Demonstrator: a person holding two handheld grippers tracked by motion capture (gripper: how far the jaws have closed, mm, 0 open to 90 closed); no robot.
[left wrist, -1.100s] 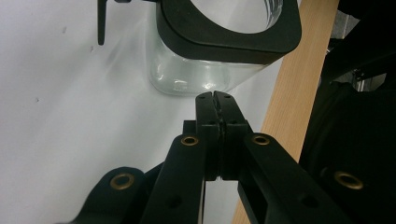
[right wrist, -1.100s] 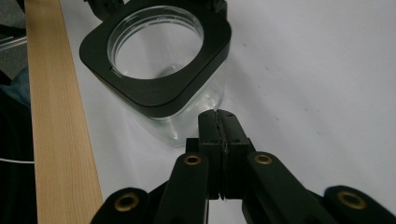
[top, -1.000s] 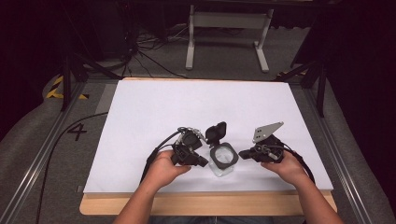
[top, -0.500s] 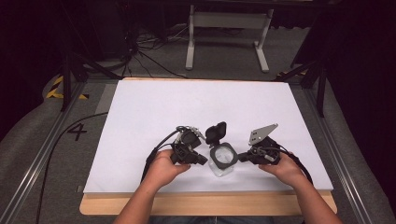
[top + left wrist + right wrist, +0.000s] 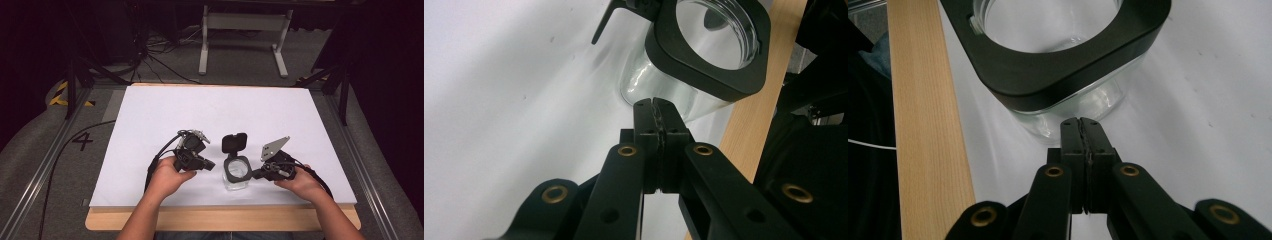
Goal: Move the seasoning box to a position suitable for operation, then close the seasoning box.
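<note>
A clear glass jar (image 5: pixel 237 172) with a black square rim stands near the front of the white sheet, and its hinged black lid (image 5: pixel 234 143) is tipped open behind it. My left gripper (image 5: pixel 210 164) is shut and empty, pointing at the jar's left side from a short way off. My right gripper (image 5: pixel 254 175) is shut too, its tips close to the jar's right side. In the left gripper view the closed jaws (image 5: pixel 655 103) sit just short of the glass wall (image 5: pixel 641 80). The right gripper view shows the closed jaws (image 5: pixel 1081 123) just below the jar (image 5: pixel 1068 112) and its rim (image 5: pixel 1058 75).
A white sheet (image 5: pixel 200 115) covers most of the wooden table (image 5: pixel 220 221), whose front edge runs just behind the jar in both gripper views. A cable (image 5: pixel 156 161) trails from the left gripper. A metal stand (image 5: pixel 245 22) rises beyond the table.
My right gripper has slid a little left and nearer the jar. The left gripper and the jar have barely moved.
</note>
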